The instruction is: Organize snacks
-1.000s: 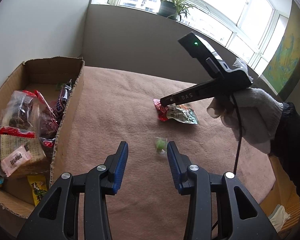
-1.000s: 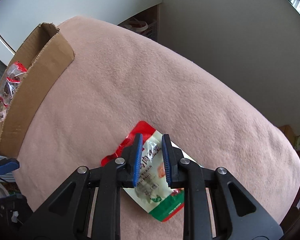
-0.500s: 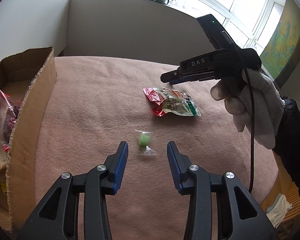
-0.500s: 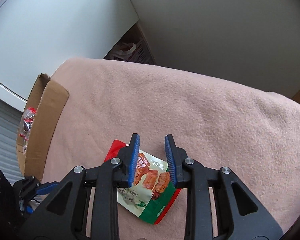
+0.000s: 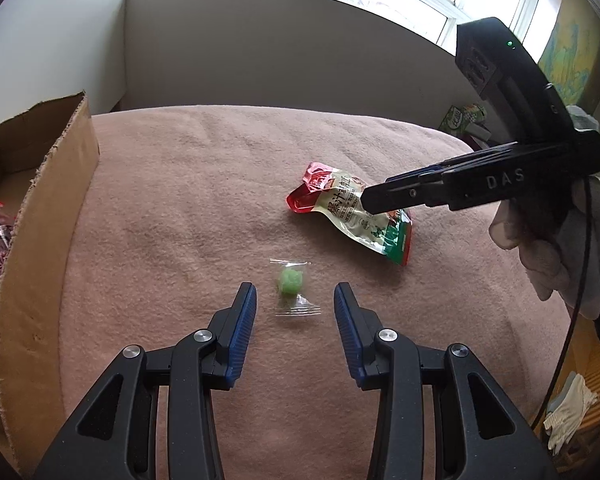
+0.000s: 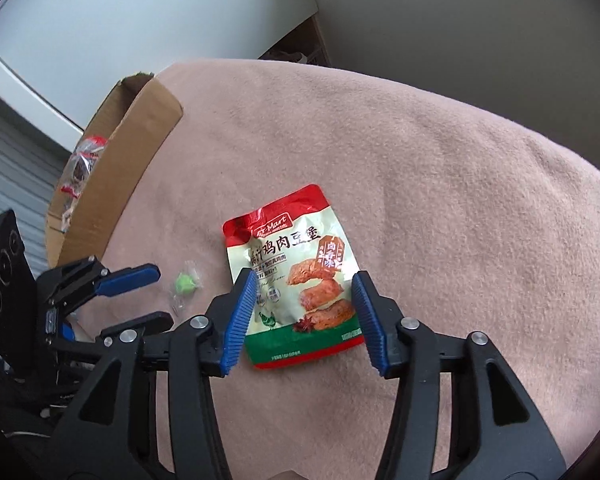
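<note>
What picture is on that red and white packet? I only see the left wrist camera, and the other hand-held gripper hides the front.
Observer: The right wrist camera sees the whole front of the snack packet. It shows three brown meaty pieces and a little star-shaped spice under them.
Child: Is the gripper squeezing it?
Observer: No. The right hand-held gripper has just been opening its jaws. They now stand wide, one on each side of the packet, without pressing it. The packet lies flat on the blanket.
</note>
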Demonstrator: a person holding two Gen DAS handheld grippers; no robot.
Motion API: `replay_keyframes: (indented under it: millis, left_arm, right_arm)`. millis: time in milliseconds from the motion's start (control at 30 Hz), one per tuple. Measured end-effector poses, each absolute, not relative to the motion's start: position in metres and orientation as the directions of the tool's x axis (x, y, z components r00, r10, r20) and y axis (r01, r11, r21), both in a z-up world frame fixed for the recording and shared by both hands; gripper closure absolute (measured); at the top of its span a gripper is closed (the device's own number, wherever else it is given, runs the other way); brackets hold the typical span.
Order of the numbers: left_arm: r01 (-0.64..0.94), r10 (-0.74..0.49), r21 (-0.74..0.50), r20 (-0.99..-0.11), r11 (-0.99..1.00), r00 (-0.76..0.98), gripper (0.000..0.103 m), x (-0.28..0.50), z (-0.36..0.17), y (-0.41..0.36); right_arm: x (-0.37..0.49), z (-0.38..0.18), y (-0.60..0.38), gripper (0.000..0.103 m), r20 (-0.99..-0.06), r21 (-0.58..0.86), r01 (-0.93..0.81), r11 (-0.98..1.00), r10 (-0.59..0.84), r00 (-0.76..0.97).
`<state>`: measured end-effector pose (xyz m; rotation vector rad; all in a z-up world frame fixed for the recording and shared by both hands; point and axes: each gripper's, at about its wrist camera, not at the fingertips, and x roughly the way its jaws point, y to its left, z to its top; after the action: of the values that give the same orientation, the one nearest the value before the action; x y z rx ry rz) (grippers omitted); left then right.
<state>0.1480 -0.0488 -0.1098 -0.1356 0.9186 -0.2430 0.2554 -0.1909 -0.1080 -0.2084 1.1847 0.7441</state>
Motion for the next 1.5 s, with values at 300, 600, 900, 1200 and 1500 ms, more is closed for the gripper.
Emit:
replay_keyframes:
  millis: [300, 600, 900, 1200, 1500]
  left_arm:
    - [0.123, -0.208, -0.168, -0.773, 0.978, 0.599, 0.064, 0.16, -0.12, -0.061]
    - [0.112, -0.194, -0.159, -0.767, 0.981, 0.611, 0.082, 0.165, -0.121, -0.054]
    - [0.111, -0.196, -0.162, -0.764, 0.981, 0.614, 0.082, 0.166, -0.121, -0.053]
    - [0.104, -0.209, -0.185, -0.758, 0.977, 0.618, 0.082, 0.16, -0.122, -0.048]
    - [0.104, -0.22, -0.199, -0.751, 0.975, 0.623, 0.082, 0.156, -0.124, -0.035]
  right_arm:
    - [0.244, -0.119, -0.162, 0.024, -0.91, 0.054, -0.675, 0.736, 0.315, 0.27]
    - [0.245, -0.136, -0.125, 0.023, -0.924, -0.009, -0.704, 0.711, 0.263, 0.277]
    - [0.245, -0.138, -0.12, 0.023, -0.93, -0.051, -0.727, 0.685, 0.232, 0.284]
    - [0.235, -0.135, -0.121, 0.046, -0.93, -0.036, -0.719, 0.694, 0.24, 0.279]
    - [0.236, -0.126, -0.137, 0.07, -0.917, 0.033, -0.691, 0.722, 0.297, 0.267]
